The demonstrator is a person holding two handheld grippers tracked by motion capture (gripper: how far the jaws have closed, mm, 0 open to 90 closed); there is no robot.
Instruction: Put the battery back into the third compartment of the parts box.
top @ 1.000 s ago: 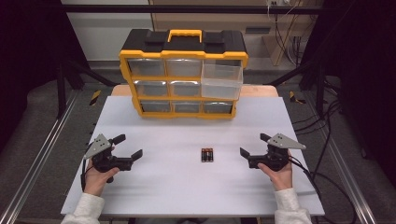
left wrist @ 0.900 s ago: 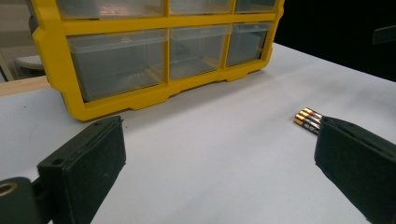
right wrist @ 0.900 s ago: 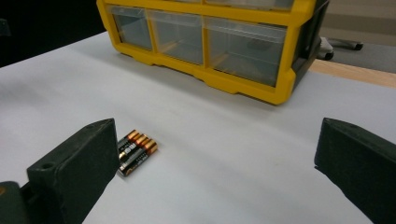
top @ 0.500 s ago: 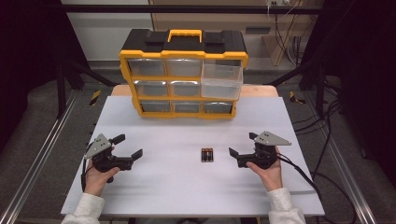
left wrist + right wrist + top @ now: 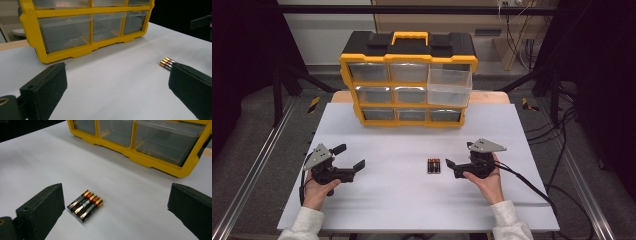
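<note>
Three black-and-copper batteries [image 5: 433, 165] lie side by side on the white table [image 5: 412, 210]. My right gripper [image 5: 459, 154] rests just right of them, open, its jaws pointing left. In the right gripper view the batteries [image 5: 85, 205] lie close to the left jaw, with nothing held in the right gripper [image 5: 116, 210]. My left gripper [image 5: 349, 156] sits at the table's left, open and empty. From the left gripper view [image 5: 117, 87], the batteries [image 5: 168, 63] peek out just beyond the right jaw.
A yellow and black organizer [image 5: 408, 80] with clear drawers stands at the back of the table. Its upper right drawer [image 5: 450, 85] is pulled out. Cables trail off the table's right side. The other gripper [image 5: 201, 21] shows far off in the left gripper view.
My right gripper has moved left, closing in on the batteries. The left gripper and the batteries have stayed put.
</note>
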